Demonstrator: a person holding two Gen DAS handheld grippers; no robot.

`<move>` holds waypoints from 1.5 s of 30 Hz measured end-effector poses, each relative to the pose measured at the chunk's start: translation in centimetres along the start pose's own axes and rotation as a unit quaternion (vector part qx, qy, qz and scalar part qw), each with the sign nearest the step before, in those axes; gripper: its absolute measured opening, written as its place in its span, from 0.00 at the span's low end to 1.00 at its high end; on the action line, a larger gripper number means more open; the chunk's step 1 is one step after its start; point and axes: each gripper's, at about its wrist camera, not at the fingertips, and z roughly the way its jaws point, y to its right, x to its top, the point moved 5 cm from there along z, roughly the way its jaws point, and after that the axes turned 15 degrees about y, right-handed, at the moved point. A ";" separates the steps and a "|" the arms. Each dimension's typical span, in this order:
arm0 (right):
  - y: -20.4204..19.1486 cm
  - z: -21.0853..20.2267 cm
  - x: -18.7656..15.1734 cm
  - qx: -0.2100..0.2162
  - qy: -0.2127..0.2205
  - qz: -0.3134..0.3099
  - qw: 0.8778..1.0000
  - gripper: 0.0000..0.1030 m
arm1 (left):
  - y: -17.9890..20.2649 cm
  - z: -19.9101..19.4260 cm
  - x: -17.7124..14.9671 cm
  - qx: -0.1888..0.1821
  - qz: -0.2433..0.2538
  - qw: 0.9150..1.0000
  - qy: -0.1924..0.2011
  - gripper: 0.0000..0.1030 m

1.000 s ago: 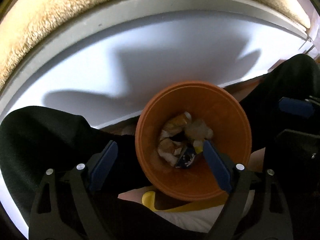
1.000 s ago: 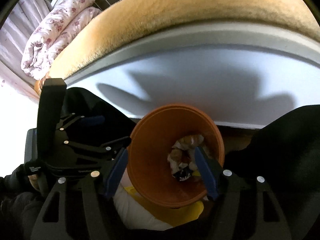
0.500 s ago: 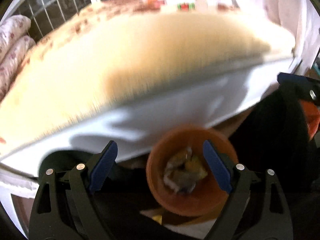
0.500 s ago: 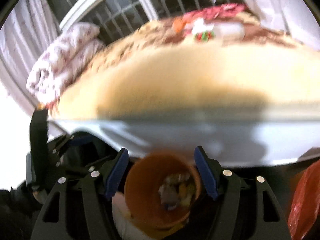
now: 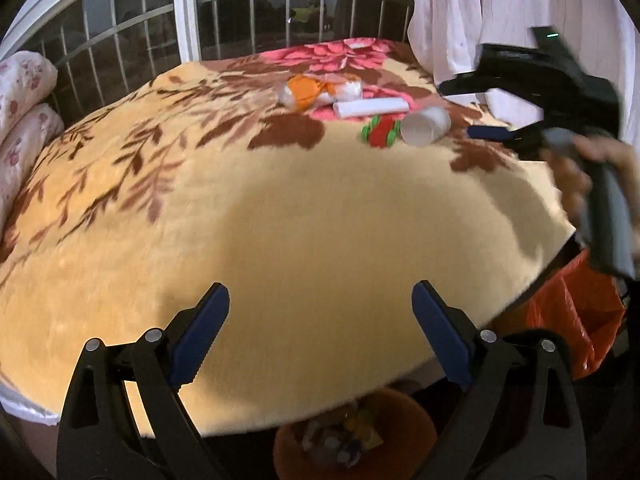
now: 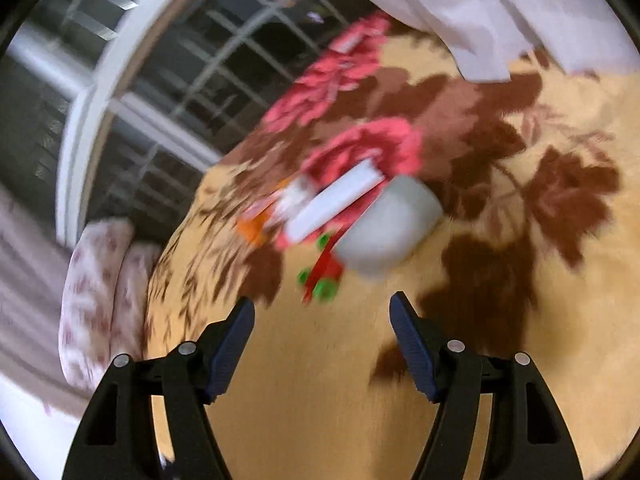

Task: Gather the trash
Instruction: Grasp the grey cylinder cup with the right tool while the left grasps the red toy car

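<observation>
On the far side of the yellow floral blanket [image 5: 280, 220] lies a cluster of litter: a white paper cup [image 5: 426, 125] on its side, a red and green plastic piece [image 5: 382, 130], a white paper roll [image 5: 370, 107] and an orange and white wrapper [image 5: 308, 90]. My left gripper [image 5: 320, 320] hangs over the near blanket, its jaws opening with nothing between them. My right gripper [image 6: 322, 332], open and empty, points at the cup [image 6: 384, 228] and the red and green piece [image 6: 322, 272]. The orange bin [image 5: 356, 436] with trash in it sits below the bed's edge.
A barred window [image 5: 248, 12] runs behind the bed. Flowered pillows [image 5: 20, 120] lie at the left and a white curtain [image 5: 480, 12] hangs at the right. An orange-red plastic bag [image 5: 572, 320] sits beside the bed at the lower right.
Both grippers have lifted from over the orange bin to above the bed. The right one has swung toward the litter and rolled. The left jaws stand a little wider.
</observation>
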 end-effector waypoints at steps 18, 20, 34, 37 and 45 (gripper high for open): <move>1.8 7.7 3.1 -0.050 0.008 0.026 0.998 0.47 | -0.4 5.3 2.9 -0.008 -0.006 1.000 -0.007 0.88; 1.3 4.6 3.2 -0.016 0.036 0.020 0.999 0.47 | 0.5 6.4 3.7 -0.016 -0.006 1.000 -0.010 0.88; 3.0 -13.5 -2.7 0.029 0.150 -0.072 0.986 0.47 | 7.4 21.0 9.2 -0.028 -0.019 0.995 -0.091 0.87; 3.6 -13.8 -4.1 0.028 0.142 -0.072 0.987 0.47 | 7.8 24.0 9.2 -0.019 0.003 0.994 -0.111 0.68; 3.4 -13.9 -6.7 0.028 0.134 -0.085 0.987 0.47 | 7.0 20.1 9.3 -0.037 -0.012 0.997 -0.073 0.37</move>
